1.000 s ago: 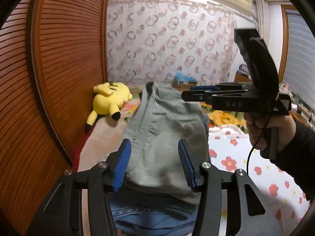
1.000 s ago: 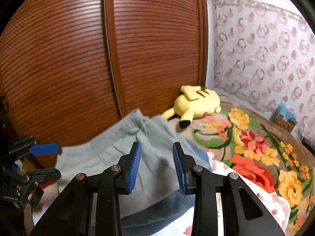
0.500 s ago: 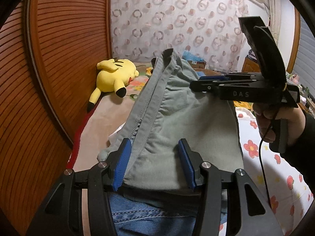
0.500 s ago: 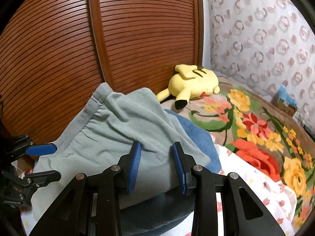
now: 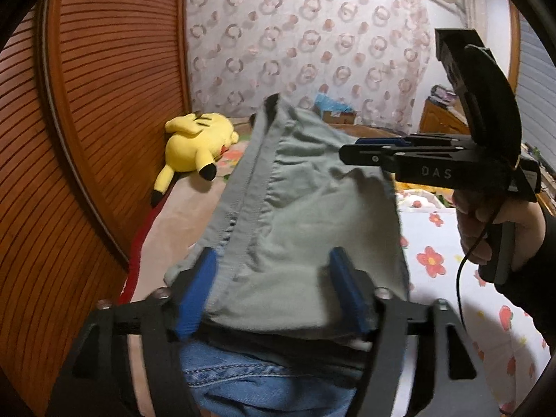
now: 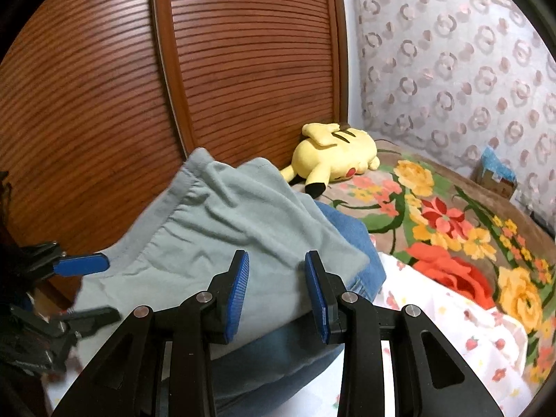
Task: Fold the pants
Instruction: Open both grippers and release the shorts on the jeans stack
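Grey-green pants [image 5: 305, 215] sit folded on the jeans [image 5: 243, 378] stack; left gripper [image 5: 274, 299] just spread wide to release; right gripper [image 6: 278, 295], at 3 o'clock, pinches the fold, steadying it.

Two close wrist views down over the bed, both sharing grey-green pants [image 5: 299, 215] and yellow plush [image 6: 333, 153].

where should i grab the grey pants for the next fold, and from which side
Judging by its pose, take the grey pants by the thick stitched waistband, the firmest edge. It runs along their side nearest the wooden doors, so come in from that side, low, and pinch across the band. The left gripper has just been opening around the near end; the right gripper straddles the far edge.
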The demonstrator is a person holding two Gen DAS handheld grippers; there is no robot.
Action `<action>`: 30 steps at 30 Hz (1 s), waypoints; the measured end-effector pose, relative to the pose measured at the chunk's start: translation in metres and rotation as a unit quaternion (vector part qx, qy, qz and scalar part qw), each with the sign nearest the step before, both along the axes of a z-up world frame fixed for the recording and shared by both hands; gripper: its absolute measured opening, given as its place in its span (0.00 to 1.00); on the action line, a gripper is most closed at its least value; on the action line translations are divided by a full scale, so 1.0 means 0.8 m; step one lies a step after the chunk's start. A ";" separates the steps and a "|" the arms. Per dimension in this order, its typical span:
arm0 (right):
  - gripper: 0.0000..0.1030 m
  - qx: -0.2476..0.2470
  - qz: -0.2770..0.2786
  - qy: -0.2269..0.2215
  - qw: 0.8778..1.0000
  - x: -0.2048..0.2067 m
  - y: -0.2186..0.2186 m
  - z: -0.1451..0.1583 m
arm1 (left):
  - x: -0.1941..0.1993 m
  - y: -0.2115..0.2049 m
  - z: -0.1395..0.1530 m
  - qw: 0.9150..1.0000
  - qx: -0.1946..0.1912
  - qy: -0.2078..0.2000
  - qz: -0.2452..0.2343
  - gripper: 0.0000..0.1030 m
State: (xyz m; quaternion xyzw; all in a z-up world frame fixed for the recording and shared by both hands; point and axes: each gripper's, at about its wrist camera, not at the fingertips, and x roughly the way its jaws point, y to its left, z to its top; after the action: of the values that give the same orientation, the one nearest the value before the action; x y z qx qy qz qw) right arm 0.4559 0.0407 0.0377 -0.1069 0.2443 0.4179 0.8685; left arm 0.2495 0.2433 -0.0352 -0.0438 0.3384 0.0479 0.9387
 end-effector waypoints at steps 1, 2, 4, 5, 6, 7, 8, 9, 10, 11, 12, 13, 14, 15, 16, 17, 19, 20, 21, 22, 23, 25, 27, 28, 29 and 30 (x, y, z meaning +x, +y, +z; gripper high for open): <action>0.34 0.001 -0.001 -0.003 1.000 -0.005 -0.002 0.001 | -0.002 -0.002 0.002 1.000 0.000 -0.004 -0.004 0.75; 0.34 0.002 -0.002 -0.004 1.000 -0.009 -0.005 0.001 | -0.004 -0.004 0.005 1.000 0.000 -0.006 -0.006 0.76; 0.34 0.004 -0.004 -0.004 1.000 -0.016 -0.009 0.001 | -0.008 -0.006 0.010 1.000 -0.002 -0.014 -0.008 0.82; 0.34 0.004 -0.006 -0.005 1.000 -0.020 -0.012 0.002 | -0.011 -0.007 0.012 1.000 -0.003 -0.017 -0.007 0.82; 0.34 0.005 -0.007 -0.006 1.000 -0.022 -0.015 0.002 | -0.014 -0.007 0.015 1.000 -0.005 -0.022 -0.006 0.82; 0.34 0.006 -0.008 -0.007 1.000 -0.026 -0.018 0.003 | -0.017 -0.007 0.019 1.000 -0.008 -0.027 -0.006 0.83; 0.34 0.006 -0.011 -0.010 1.000 -0.031 -0.020 0.003 | -0.020 -0.007 0.022 0.999 -0.010 -0.033 -0.007 0.83; 0.35 0.007 -0.017 -0.014 1.000 -0.036 -0.024 0.004 | -0.023 -0.008 0.025 0.999 -0.010 -0.038 -0.006 0.83; 0.40 0.008 -0.020 -0.018 1.000 -0.041 -0.025 0.005 | -0.025 -0.008 0.027 0.999 -0.007 -0.040 -0.001 0.83; 0.45 0.009 -0.022 -0.021 1.000 -0.046 -0.028 0.005 | -0.027 -0.009 0.029 0.999 -0.003 -0.042 0.003 0.83; 0.46 0.010 -0.022 -0.022 0.999 -0.054 -0.030 0.005 | -0.029 -0.010 0.030 0.999 0.000 -0.044 0.006 0.83; 0.46 0.010 -0.022 -0.022 0.999 -0.059 -0.031 0.005 | -0.032 -0.010 0.032 0.999 0.004 -0.048 0.010 0.83; 0.47 0.012 -0.023 -0.021 0.999 -0.064 -0.034 0.005 | -0.033 -0.010 0.034 0.999 0.006 -0.050 0.014 0.83; 0.49 0.012 -0.023 -0.021 0.999 -0.067 -0.035 0.004 | -0.035 -0.009 0.035 0.999 0.007 -0.051 0.017 0.83; 0.52 0.013 -0.023 -0.021 0.999 -0.072 -0.037 0.005 | -0.038 -0.009 0.037 0.998 0.005 -0.055 0.020 0.83; 0.54 0.014 -0.023 -0.022 0.999 -0.075 -0.039 0.005 | -0.039 -0.009 0.038 0.998 0.005 -0.057 0.021 0.83; 0.56 0.019 -0.023 -0.023 0.999 -0.083 -0.044 0.007 | -0.041 -0.009 0.042 0.998 0.006 -0.058 0.024 0.83; 0.58 0.022 -0.025 -0.026 0.999 -0.088 -0.047 0.008 | -0.041 -0.010 0.043 0.998 0.007 -0.058 0.026 0.83; 0.58 0.025 -0.027 -0.028 0.999 -0.091 -0.050 0.009 | -0.044 -0.011 0.046 0.998 0.010 -0.060 0.027 0.83; 0.59 0.028 -0.029 -0.030 0.999 -0.096 -0.053 0.010 | -0.046 -0.012 0.048 0.998 0.011 -0.062 0.028 0.83; 0.61 0.031 -0.030 -0.032 0.999 -0.098 -0.055 0.011 | -0.048 -0.014 0.048 0.997 0.012 -0.064 0.030 0.83; 0.62 0.032 -0.031 -0.033 0.998 -0.109 -0.059 0.010 | -0.053 -0.015 0.051 0.997 0.013 -0.067 0.035 0.83; 0.63 0.033 -0.032 -0.035 0.998 -0.120 -0.064 0.010 | -0.057 -0.016 0.054 0.997 0.010 -0.071 0.038 0.83; 0.63 0.034 -0.033 -0.036 0.998 -0.125 -0.066 0.011 | -0.059 -0.018 0.055 0.997 0.008 -0.071 0.038 0.83; 0.63 0.035 -0.034 -0.037 0.998 -0.130 -0.069 0.010 | -0.060 -0.018 0.055 0.997 0.007 -0.071 0.038 0.83; 0.63 0.035 -0.036 -0.038 0.998 -0.135 -0.072 0.010 | -0.060 -0.018 0.055 0.997 0.009 -0.071 0.039 0.83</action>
State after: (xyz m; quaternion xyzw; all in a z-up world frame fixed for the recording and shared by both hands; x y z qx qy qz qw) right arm 0.3477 -0.0167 0.0454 -0.0837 0.2003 0.3903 0.8947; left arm 0.2012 0.2290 0.0086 -0.0523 0.2689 0.0842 0.9581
